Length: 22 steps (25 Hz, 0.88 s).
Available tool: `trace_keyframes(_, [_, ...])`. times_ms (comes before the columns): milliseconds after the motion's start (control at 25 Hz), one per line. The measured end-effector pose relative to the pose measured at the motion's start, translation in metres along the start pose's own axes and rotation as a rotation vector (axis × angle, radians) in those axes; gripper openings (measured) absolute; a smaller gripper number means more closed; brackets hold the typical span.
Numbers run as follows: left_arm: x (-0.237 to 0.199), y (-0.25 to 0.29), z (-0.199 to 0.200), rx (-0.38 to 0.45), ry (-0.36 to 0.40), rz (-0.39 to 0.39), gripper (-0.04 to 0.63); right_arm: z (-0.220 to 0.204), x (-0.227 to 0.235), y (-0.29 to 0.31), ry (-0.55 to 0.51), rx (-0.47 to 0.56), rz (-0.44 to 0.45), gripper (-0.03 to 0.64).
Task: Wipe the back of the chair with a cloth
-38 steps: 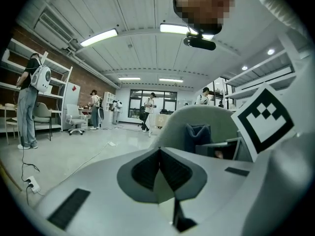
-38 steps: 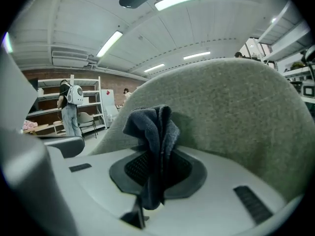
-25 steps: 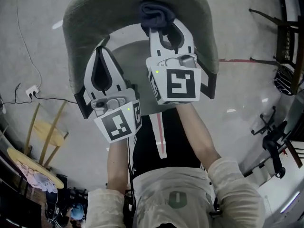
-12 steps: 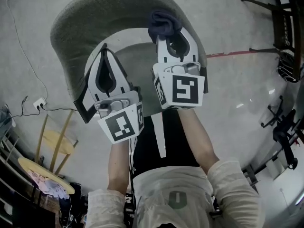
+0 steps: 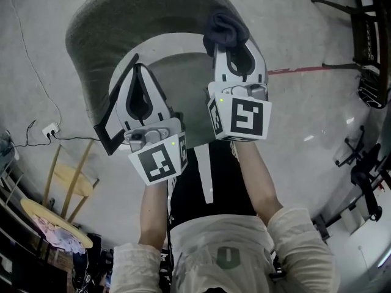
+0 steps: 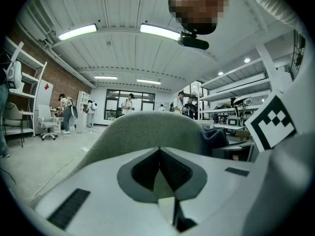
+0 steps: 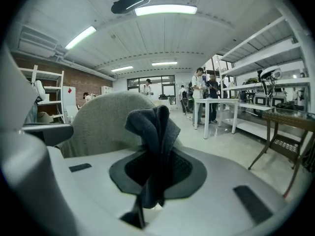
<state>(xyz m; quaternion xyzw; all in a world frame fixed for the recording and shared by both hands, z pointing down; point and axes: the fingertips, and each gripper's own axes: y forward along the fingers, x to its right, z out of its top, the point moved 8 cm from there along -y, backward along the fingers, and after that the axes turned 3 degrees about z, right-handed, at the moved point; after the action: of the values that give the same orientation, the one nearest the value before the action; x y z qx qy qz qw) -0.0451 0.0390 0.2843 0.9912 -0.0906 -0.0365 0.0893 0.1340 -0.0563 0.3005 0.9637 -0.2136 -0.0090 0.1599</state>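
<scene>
While right gripper (image 5: 235, 46) is pinching the cloth (image 5: 225, 29), chair back (image 5: 140, 11) is curving just ahead n left of it, rim running sideways; left gripper (image 5: 138, 72) is sitting closed, empty.

From up on my head, the camera looks steeply down on the left gripper (image 5: 137, 66) and right gripper (image 5: 232, 41), with the chair back (image 5: 122, 23) just past their jaw tips and the floor (image 5: 317, 41) well beyond. Each gripper camera sits close behind its own jaws, looking level along them into the room. All three views share the chair back, and the cloth (image 7: 155, 132) between the right jaws also shows right of the left jaws.
</scene>
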Motion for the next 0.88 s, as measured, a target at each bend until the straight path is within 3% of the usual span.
trace_keyframes(200, [-0.017,-0.009,-0.01,0.002,-0.025,0.08,0.015,-0.001,-0.022,0.0,-0.025,0.01,0.133,0.058])
trace_keyframes(400, [-0.046,-0.032,-0.019,0.037,-0.059,0.215,0.015,-0.014,-0.081,0.007,-0.044,-0.001,0.362,0.058])
trace_keyframes(600, [-0.08,-0.072,-0.039,0.044,-0.097,0.399,0.015,-0.033,-0.16,0.013,-0.087,-0.021,0.659,0.058])
trace_keyframes(880, [-0.105,-0.112,-0.051,0.063,-0.109,0.551,0.015,-0.06,-0.217,0.016,-0.125,-0.049,0.902,0.058])
